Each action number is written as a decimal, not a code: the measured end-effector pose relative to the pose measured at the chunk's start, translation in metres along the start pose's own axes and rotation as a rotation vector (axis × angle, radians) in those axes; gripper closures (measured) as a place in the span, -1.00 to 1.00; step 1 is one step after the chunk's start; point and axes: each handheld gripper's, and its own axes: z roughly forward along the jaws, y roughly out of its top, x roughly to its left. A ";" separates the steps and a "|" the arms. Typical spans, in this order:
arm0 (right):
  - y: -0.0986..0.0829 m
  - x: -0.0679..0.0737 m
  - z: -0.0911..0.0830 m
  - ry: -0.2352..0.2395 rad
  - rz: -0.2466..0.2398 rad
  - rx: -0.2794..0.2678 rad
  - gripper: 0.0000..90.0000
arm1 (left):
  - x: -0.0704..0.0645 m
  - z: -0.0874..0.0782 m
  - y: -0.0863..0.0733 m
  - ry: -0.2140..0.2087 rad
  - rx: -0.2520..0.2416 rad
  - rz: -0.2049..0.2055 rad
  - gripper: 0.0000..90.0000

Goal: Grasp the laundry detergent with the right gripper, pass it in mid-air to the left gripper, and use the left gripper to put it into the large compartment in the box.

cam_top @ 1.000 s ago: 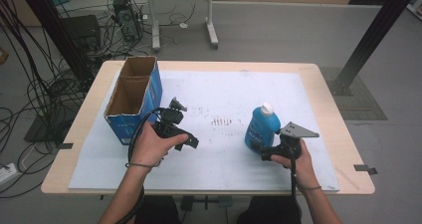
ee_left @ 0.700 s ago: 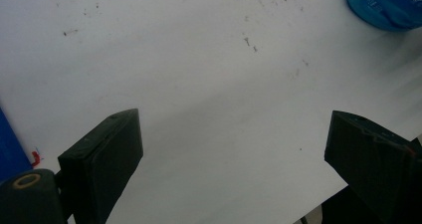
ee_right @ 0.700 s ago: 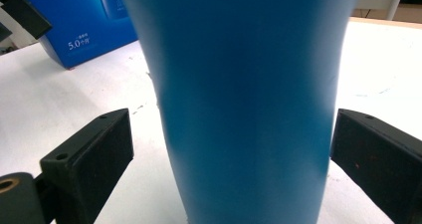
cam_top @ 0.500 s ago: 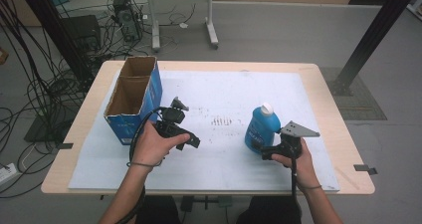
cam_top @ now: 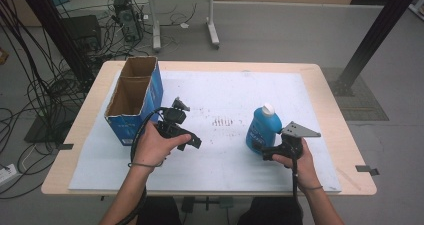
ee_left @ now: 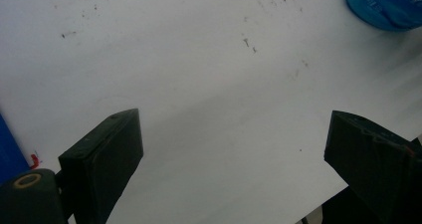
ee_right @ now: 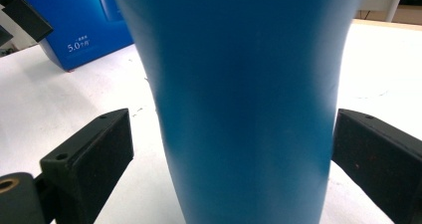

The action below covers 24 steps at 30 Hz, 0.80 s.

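The blue bottle (cam_top: 261,129) is standing upright on the white mat (cam_top: 310,110), sitting between the wide-spread jaws of the right gripper (cam_top: 272,150), with gaps showing on both sides. The left gripper (cam_top: 187,137) is hovering wide open over bare mat, near the blue box (cam_top: 145,97).

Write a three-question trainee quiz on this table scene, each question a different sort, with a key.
1. True or false: the right hand-held gripper is shut tight on the blue bottle.
2. The cardboard box stands nearest: A) the left hand-held gripper; B) the right one; C) the bottle.
3. Fill in: the bottle's cap is ____ in colour.

Key: 1 false, the jaws stand apart either side of the bottle; 2 A; 3 white.
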 end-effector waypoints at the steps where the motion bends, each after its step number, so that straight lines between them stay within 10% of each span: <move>1: 0.000 0.000 0.000 0.000 -0.001 0.002 -0.93 | 0.000 0.000 0.000 -0.003 0.000 0.002 -0.81; 24: 0.000 0.001 0.002 0.002 -0.006 0.007 -0.93 | 0.000 -0.003 0.000 -0.006 -0.005 0.001 -0.80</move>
